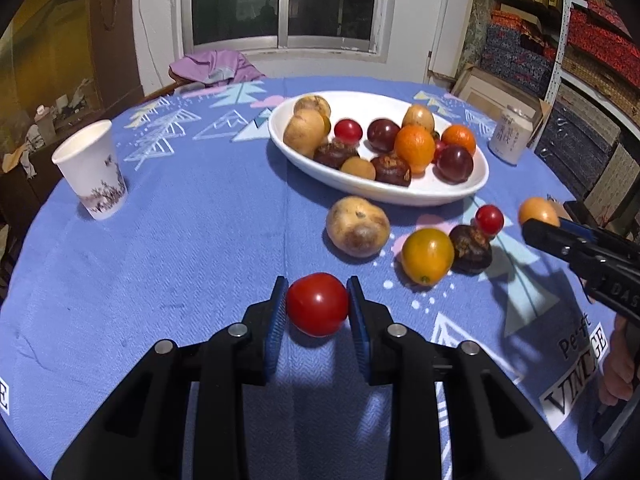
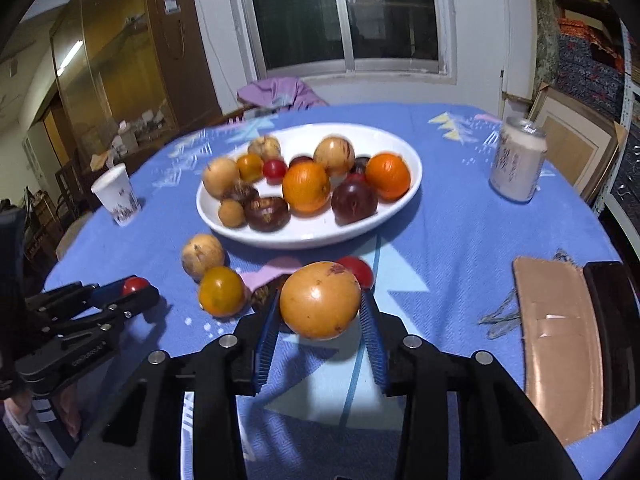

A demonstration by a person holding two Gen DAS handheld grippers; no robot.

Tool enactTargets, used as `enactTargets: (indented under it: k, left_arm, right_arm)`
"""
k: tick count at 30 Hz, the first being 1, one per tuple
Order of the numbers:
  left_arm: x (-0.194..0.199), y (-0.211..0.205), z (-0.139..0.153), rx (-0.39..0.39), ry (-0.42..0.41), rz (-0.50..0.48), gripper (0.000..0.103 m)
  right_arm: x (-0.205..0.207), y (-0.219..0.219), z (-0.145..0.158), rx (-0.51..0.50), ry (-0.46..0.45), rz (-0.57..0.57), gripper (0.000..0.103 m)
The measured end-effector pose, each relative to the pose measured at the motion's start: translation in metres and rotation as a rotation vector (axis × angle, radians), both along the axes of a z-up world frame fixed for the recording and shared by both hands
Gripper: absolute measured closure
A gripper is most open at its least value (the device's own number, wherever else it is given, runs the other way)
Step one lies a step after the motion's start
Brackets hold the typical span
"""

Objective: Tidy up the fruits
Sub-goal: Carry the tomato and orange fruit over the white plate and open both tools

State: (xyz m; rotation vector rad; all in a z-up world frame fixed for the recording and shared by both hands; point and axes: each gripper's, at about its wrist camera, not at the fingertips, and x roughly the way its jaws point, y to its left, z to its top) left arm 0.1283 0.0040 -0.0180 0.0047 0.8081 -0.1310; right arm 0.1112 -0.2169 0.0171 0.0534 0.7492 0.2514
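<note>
Left gripper (image 1: 317, 305): clamped on a red tomato (image 1: 317, 304), blue pads touching both its sides, held low over the tablecloth (image 1: 180, 280); the right wrist view shows this gripper from the side at lower left (image 2: 136, 286), the tomato a red spot at its tip.
Right gripper (image 2: 320, 308): clenched around a yellow-orange round fruit (image 2: 320, 300), raised above the cloth with a shadow beneath; in the left wrist view it enters from the right edge (image 1: 538, 226), the fruit at its tip.
Loose fruit, near: a pale brown fruit (image 1: 357, 226), a yellow-orange citrus (image 1: 427, 255), a dark brown fruit (image 1: 471, 248) and a small red tomato (image 1: 489, 219) lie on the cloth in front of the bowl.
Only in the right wrist view: a flat tan case (image 2: 558, 344) with a dark object beside it, at the right.
Bowl (image 1: 400, 196): white, oval, mid-table, holding oranges, dark plums, pale fruits and small tomatoes.
Cup (image 1: 91, 168): white paper, upright, left of the bowl.
Can (image 2: 518, 160): white, upright, right of the bowl.
Far: a purple cloth (image 1: 214, 66) at the table's far edge, below a window (image 1: 284, 0).
</note>
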Motion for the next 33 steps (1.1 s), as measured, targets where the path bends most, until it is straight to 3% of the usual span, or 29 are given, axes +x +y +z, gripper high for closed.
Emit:
enactTargets:
  k: [5,9,12,16,21,24,28,33]
  left_arm:
    - [0.011,-0.01,0.032,0.008,-0.054,0.001,0.074]
    - [0.037,-0.02,0.067,-0.029,-0.09,-0.008,0.074]
    - [0.065,-0.028,0.078,-0.065,-0.093,-0.007,0.074]
    - [0.101,-0.039,0.065,-0.062,-0.065,0.009,0.074]
    - [0.139,-0.042,0.034,-0.072,0.008,0.019,0.074]
    - [0.147,-0.044,0.019,-0.087,0.022,0.005,0.074]
    - [0.147,-0.05,0.01,-0.043,0.021,-0.02,0.073]
    - [0.145,-0.048,0.012,-0.052,0.003,-0.014,0.055]
  right_arm:
    - [0.004,-0.009,0.031,0.035,-0.053,-0.019,0.063]
    - [0.03,-0.014,0.059,0.054,-0.072,-0.052,0.063]
    - [0.058,-0.012,0.071,0.076,-0.073,-0.061,0.063]
    - [0.094,-0.003,0.061,0.108,-0.035,-0.068,0.063]
    - [0.122,0.005,0.034,0.057,0.032,-0.051,0.063]
    - [0.13,0.007,0.021,0.039,0.066,-0.045,0.063]
    - [0.132,0.011,0.011,0.021,0.082,-0.052,0.062]
    - [0.134,0.015,0.003,0.008,0.085,-0.058,0.062]
